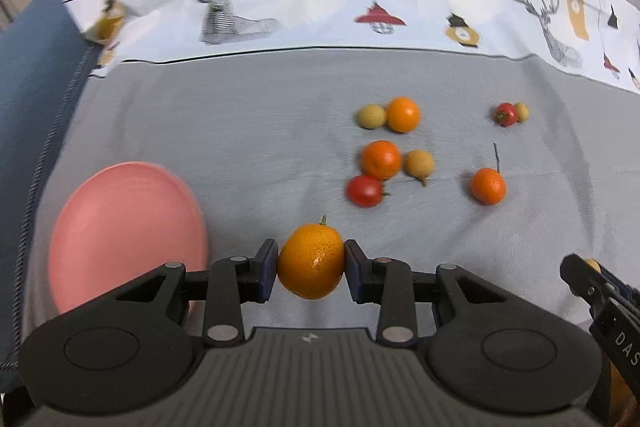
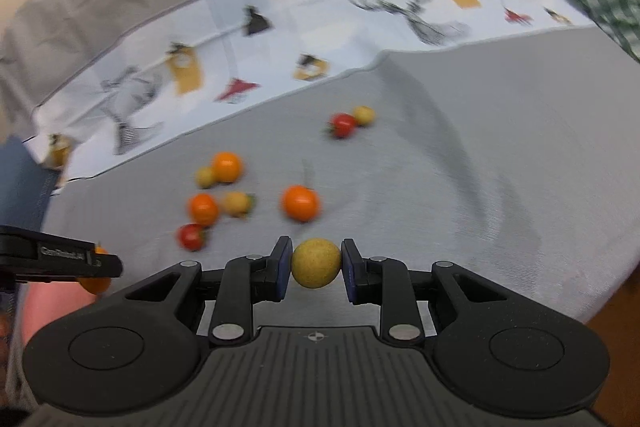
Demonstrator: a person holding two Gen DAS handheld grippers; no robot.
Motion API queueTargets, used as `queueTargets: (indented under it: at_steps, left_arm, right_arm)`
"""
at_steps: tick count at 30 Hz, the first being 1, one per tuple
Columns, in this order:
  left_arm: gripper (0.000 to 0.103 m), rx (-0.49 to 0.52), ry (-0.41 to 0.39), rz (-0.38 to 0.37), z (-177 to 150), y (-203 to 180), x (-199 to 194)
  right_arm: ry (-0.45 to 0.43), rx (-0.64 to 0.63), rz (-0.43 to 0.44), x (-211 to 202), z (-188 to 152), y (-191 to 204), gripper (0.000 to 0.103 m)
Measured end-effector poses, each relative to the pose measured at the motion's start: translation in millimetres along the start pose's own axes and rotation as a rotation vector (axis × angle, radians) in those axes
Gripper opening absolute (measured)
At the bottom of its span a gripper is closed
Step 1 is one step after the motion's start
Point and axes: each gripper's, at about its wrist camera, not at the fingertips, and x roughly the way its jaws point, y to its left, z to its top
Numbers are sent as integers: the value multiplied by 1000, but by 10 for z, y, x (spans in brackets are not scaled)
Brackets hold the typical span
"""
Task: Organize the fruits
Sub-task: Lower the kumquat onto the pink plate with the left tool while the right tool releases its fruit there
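Both claws carry fruit above the grey-clothed bench: the left claw pinches an orange between its pads; the right claw grips a yellow-brown longan; sorting appears mid-carry, with oranges, red tomatoes and more longans loose on the cloth beyond; the pink plate, just left of the held orange, lies empty; the next move likely calls for lowering the orange onto it.

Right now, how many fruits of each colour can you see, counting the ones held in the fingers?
Orange: 4 (one held by the left fingers)
Yellow-tan: 4 (one held by the right fingers)
Red: 2
Total: 10
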Motion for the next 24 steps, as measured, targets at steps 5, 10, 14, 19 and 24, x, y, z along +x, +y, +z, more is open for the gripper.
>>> queueTargets:
  at_steps: [5,10,14,19,24]
  left_arm:
    - [39,-48,-41,13,-189,408,-346]
    - [39,-114,-80,29,-416,861,-673]
    - [39,-173,-103,31,-584,1186,-856]
    - [39,-241,-113,32,-767,1536,-985]
    - [39,-305,-129,30,-890,1825,-1070]
  right_arm:
    - [-19,-75,78,-246,-36,455,28]
    - [-31,-152,146,-443,-135,906,28]
    - [-24,-204,186,-527,-254,1222,28]
    - [-9,-259,226,-621,-419,1554,28]
    - [11,-325,267,-638,-495,1832,28]
